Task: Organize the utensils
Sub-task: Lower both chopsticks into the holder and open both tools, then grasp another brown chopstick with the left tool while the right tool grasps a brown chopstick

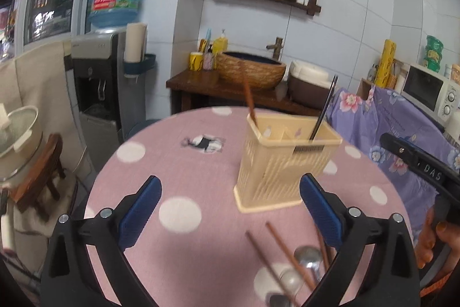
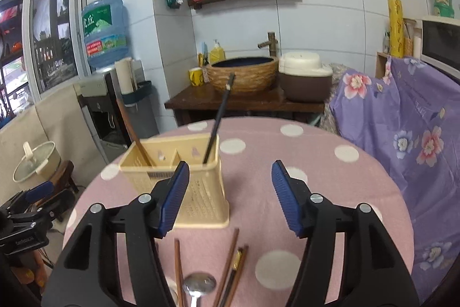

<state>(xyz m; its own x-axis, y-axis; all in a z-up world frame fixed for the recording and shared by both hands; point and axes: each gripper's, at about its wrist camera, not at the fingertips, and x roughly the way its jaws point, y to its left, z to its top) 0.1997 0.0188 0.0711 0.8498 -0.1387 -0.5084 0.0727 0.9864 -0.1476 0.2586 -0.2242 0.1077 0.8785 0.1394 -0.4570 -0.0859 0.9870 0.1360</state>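
A cream plastic utensil holder [image 1: 283,163] stands on the pink dotted table [image 1: 178,169]; it also shows in the right wrist view [image 2: 184,163]. A brown chopstick [image 1: 250,102] stands in its left compartment and a black chopstick [image 1: 323,108] in its right one. Loose brown chopsticks [image 1: 281,252] and a metal spoon [image 1: 309,258] lie in front of the holder; in the right wrist view, chopsticks [image 2: 230,263] and spoon [image 2: 199,284] lie between the fingers. My left gripper [image 1: 230,189] is open and empty, left of the holder. My right gripper [image 2: 230,177] is open and empty above the loose utensils.
A wooden stand with a woven basin [image 2: 243,74] and a rice cooker [image 2: 304,79] stands behind the table. A water dispenser [image 1: 97,94] is at the left. A purple flowered cloth [image 2: 408,140] covers furniture at the right, with a microwave [image 1: 428,94] above it.
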